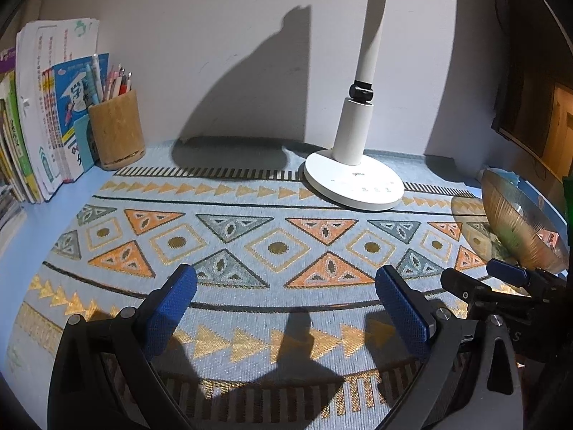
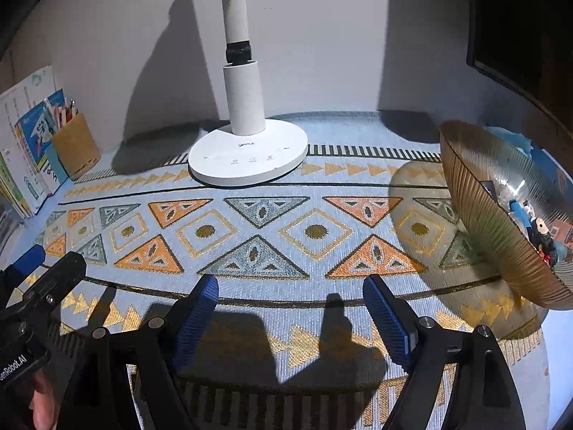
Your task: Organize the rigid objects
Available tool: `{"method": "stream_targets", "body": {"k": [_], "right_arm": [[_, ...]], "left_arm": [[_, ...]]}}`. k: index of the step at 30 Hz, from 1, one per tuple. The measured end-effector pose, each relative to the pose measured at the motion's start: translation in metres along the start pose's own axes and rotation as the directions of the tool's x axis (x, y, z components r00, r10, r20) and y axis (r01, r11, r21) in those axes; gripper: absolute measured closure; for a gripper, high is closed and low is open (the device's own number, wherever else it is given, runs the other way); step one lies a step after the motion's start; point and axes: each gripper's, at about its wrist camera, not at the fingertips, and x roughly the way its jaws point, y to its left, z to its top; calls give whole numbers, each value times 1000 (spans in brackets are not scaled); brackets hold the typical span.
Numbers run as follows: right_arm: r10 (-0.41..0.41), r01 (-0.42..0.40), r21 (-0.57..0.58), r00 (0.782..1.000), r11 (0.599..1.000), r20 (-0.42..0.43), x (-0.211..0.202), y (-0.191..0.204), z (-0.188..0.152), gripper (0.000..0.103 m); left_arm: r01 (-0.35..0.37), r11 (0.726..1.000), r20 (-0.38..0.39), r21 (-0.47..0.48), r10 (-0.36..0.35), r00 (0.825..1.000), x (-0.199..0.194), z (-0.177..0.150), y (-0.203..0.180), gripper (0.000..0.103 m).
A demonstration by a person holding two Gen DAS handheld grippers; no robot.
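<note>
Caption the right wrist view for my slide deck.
Open right tool above patterned mat, lamp ahead, ribbed bowl right.

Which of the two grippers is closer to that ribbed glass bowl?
The right one. The right gripper hovers over the mat with the glass bowl just off its right finger. The left gripper sits farther away, on the right gripper's other side.

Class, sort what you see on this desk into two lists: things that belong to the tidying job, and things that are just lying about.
Part of the job:
- ribbed bowl holding small items
- left gripper, open, empty
- right gripper, open, empty

Just lying about:
- desk lamp
- pen holder
- books
- patterned mat
</note>
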Motion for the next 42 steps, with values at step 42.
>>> {"method": "stream_targets", "body": {"k": [42], "right_arm": [[-53, 52, -9, 995, 999, -82, 17, 2, -1, 21]], "left_arm": [[-69, 996, -301, 48, 80, 950, 50, -14, -2, 1]]}}
